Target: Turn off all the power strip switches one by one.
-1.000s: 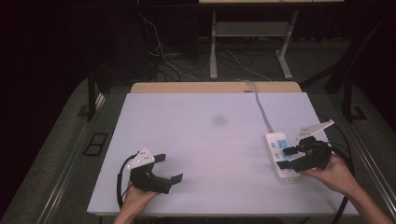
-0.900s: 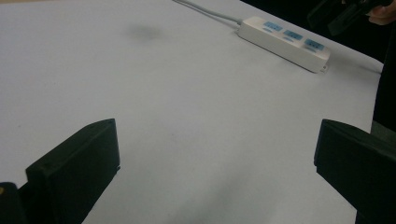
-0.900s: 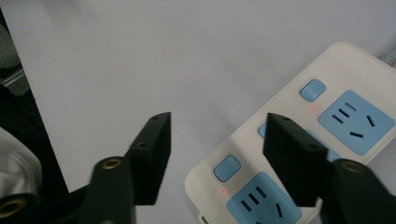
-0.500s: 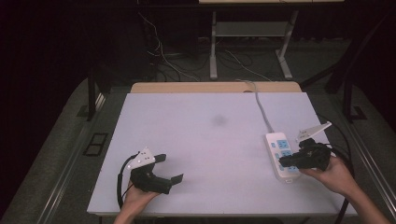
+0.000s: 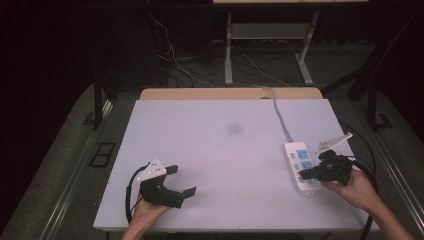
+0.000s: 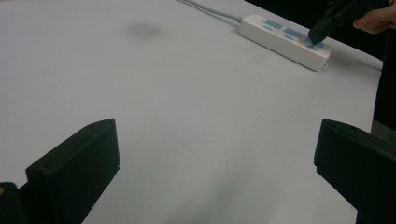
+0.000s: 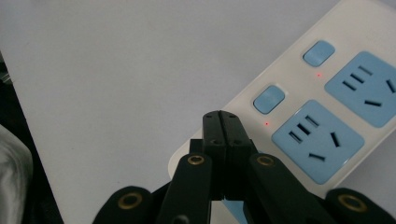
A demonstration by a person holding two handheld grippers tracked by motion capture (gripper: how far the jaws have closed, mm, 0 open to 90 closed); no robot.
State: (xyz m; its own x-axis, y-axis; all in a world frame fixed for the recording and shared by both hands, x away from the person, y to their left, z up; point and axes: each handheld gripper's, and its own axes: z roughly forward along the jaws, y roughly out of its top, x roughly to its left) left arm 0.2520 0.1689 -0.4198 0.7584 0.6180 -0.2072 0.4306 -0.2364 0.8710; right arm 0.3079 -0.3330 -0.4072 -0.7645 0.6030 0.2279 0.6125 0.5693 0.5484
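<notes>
One white table [image 5: 225, 150] is carrying everything, its far edge showing a strip of bare wood; a faint grey smudge [image 5: 234, 129] is marking its middle.

One white power strip [image 5: 300, 167] is lying near the table's right edge, lengthwise toward the far side, with its single white cord [image 5: 278, 112] running off the far edge. In the right gripper view the strip [image 7: 327, 116] is showing two blue sockets, two blue switches and two small red lights, one beside each switch; further parts of it are lying hidden under the jaws.

Two hand-held grippers are resting in view, one in each of the person's hands. The left hand-held gripper [image 5: 177, 182] is sitting near the front left of the table, well apart from the strip, with its two black jaws standing wide apart over bare table and nothing between them, as the left gripper view is confirming [image 6: 215, 172].

The right hand-held gripper [image 5: 305, 175] is reaching over the near end of the strip. Its jaws have just been closing and are now lying pressed together, with nothing between them [image 7: 226, 122]. Their joined tip is pointing at the strip's top face just beside the nearer blue switch [image 7: 268, 99]; whether it is touching the strip cannot be told.
</notes>
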